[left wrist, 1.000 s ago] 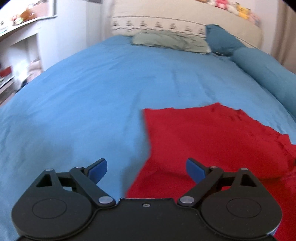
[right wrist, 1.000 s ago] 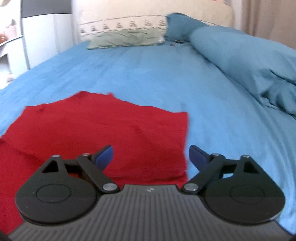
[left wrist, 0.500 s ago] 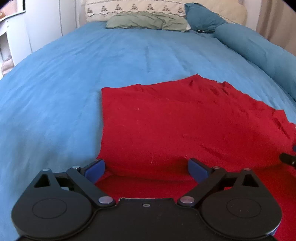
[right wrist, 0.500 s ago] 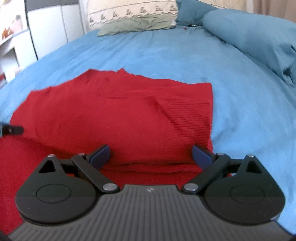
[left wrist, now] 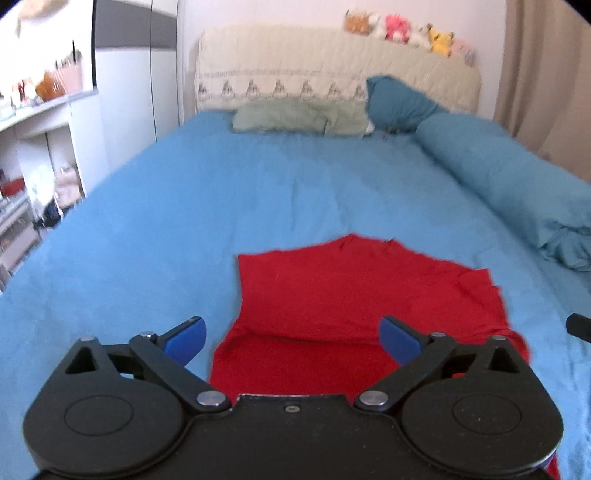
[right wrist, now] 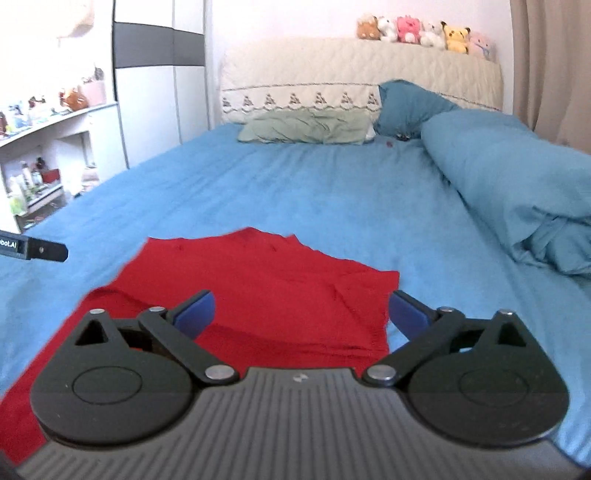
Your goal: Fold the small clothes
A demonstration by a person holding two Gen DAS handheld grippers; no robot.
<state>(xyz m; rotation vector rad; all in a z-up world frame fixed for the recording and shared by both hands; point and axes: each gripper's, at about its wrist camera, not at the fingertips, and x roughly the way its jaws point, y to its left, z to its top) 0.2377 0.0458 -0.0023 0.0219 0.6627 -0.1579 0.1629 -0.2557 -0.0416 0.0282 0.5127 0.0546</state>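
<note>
A red knitted garment (left wrist: 354,295) lies on the blue bed sheet (left wrist: 184,229), its far part folded back toward me over the near part. Above its near left side hangs my left gripper (left wrist: 293,338); its jaws are opening and nothing is between them. The same red garment (right wrist: 266,288) fills the lower middle of the right wrist view. My right gripper (right wrist: 301,314) hovers over its near right edge, open and empty. The tip of the left gripper (right wrist: 40,251) shows at the left edge of the right wrist view.
A rolled blue duvet (right wrist: 517,184) runs along the right side of the bed. A green pillow (left wrist: 295,118) and a teal pillow (left wrist: 399,103) lie by the cream headboard (right wrist: 351,74), which carries several plush toys (right wrist: 424,33). Shelves (left wrist: 33,155) and a wardrobe (right wrist: 155,92) stand to the left.
Both grippers have risen and pulled back from the red garment, so more of the bed and headboard shows. The garment stays folded on the sheet.
</note>
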